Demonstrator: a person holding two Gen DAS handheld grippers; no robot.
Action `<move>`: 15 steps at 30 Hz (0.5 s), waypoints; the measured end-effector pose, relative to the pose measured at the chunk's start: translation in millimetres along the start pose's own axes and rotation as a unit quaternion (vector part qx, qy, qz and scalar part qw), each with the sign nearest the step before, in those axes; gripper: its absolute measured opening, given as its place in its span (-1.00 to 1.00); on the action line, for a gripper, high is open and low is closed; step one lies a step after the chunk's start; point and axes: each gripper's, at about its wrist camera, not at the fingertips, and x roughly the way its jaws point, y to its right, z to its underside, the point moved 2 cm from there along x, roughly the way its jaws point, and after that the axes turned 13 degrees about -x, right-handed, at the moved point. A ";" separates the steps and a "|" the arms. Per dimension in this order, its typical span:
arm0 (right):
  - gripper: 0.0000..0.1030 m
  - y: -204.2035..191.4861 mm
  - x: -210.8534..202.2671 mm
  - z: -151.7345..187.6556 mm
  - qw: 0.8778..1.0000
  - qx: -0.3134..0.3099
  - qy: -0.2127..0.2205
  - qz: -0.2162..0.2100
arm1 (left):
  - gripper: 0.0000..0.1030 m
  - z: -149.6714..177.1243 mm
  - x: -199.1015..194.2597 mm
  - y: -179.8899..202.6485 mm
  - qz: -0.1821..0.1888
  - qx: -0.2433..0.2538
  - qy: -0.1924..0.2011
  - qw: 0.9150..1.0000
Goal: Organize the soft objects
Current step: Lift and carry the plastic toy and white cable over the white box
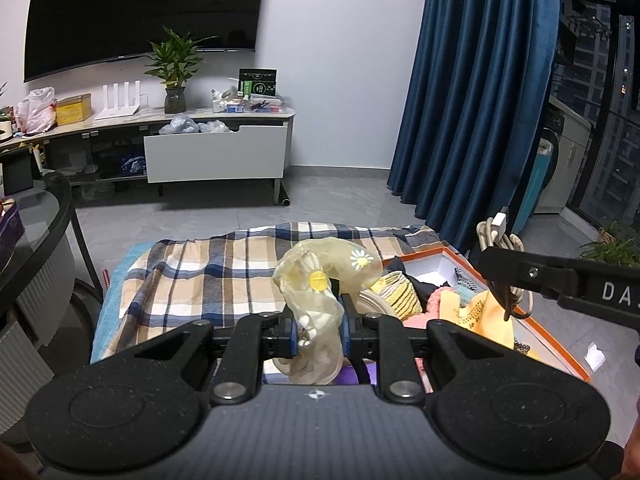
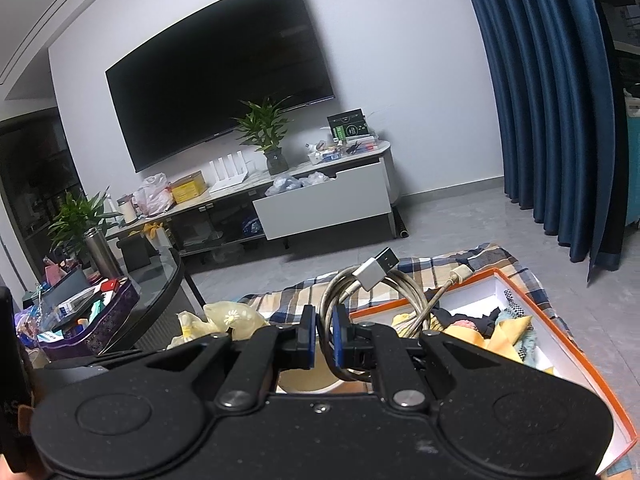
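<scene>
The left gripper [image 1: 319,330] is clamped on a yellowish daisy-print cloth [image 1: 320,280], and the right gripper [image 2: 324,340] pinches a coiled cable [image 2: 372,292]; both are lifted beside the orange box [image 2: 560,344]. I judge each item next needs a place. Only the right view shows the cluttered purple basket [image 2: 100,312].
</scene>
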 end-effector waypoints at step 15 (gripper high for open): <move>-0.79 16.0 -7.4 3.0 1.000 0.015 0.004 0.022 | -0.59 3.3 3.8 15.5 0.019 0.015 -0.007 1.000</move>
